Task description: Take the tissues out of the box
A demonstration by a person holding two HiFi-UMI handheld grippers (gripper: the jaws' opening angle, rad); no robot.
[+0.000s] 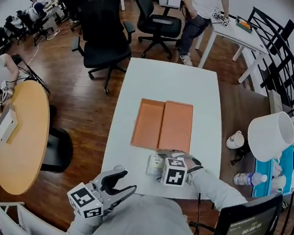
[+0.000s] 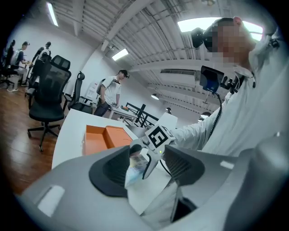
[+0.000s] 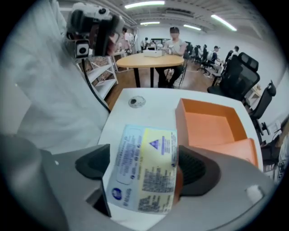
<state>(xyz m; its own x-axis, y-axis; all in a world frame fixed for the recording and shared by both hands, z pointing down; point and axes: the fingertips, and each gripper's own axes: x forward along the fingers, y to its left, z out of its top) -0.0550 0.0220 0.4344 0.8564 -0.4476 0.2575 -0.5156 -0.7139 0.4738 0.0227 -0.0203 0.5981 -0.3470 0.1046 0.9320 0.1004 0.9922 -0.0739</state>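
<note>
An open orange box (image 1: 162,125) lies flat on the white table (image 1: 170,80), lid and tray side by side, and looks empty. Just in front of it my right gripper (image 1: 164,163) is shut on a small tissue pack (image 1: 155,165). In the right gripper view the printed pack (image 3: 149,149) fills the gap between the pads, tilted above the tabletop, with the box (image 3: 212,128) behind it. My left gripper (image 1: 122,183) hovers off the table's near edge by my body, open, nothing between its jaws. The left gripper view looks past its gripper (image 2: 146,164) toward the pack (image 2: 135,169).
A black office chair (image 1: 100,33) stands left of the table, a round wooden table (image 1: 23,134) farther left. On the right side table are a white bucket-like shade (image 1: 269,134) and a bottle (image 1: 251,178). A person (image 1: 199,16) stands at the far end.
</note>
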